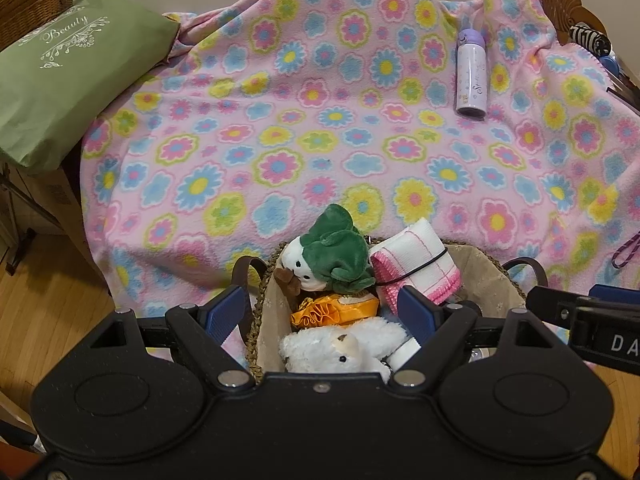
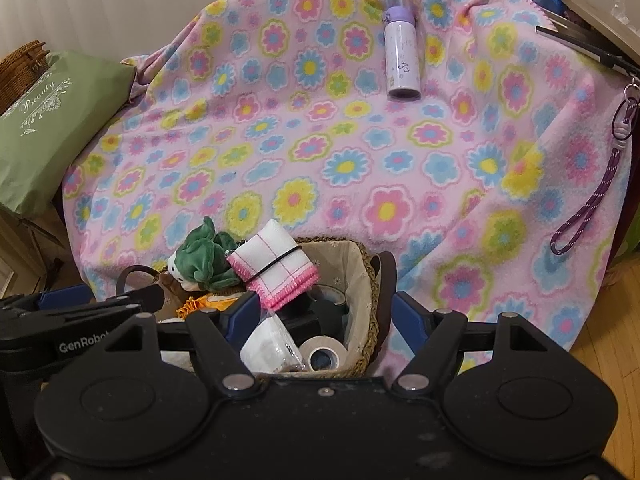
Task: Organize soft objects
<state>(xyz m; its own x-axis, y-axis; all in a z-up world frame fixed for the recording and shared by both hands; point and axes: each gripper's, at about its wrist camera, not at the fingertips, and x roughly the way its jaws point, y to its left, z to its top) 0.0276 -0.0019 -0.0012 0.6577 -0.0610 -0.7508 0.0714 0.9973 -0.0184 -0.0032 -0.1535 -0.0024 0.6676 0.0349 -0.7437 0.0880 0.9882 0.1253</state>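
Note:
A woven basket (image 1: 492,276) with a beige liner sits at the near edge of the flowered blanket (image 1: 320,140). It holds a white plush in a green hat (image 1: 332,256), a white and pink folded cloth (image 1: 416,264) bound by a black elastic, an orange pouch (image 1: 336,310) and a fluffy white plush (image 1: 340,348). My left gripper (image 1: 320,306) is open astride the basket's left rim, pads clear of it. My right gripper (image 2: 326,312) is open astride the right rim (image 2: 372,312) and brown handle (image 2: 388,280), above tape rolls (image 2: 324,354).
A purple bottle (image 1: 472,76) lies on the blanket at the back right. A green "Beauty" cushion (image 1: 68,80) leans on a wicker hamper (image 1: 36,4) at the left. A purple lanyard (image 2: 592,200) hangs at the right. Wooden floor (image 1: 44,312) lies below.

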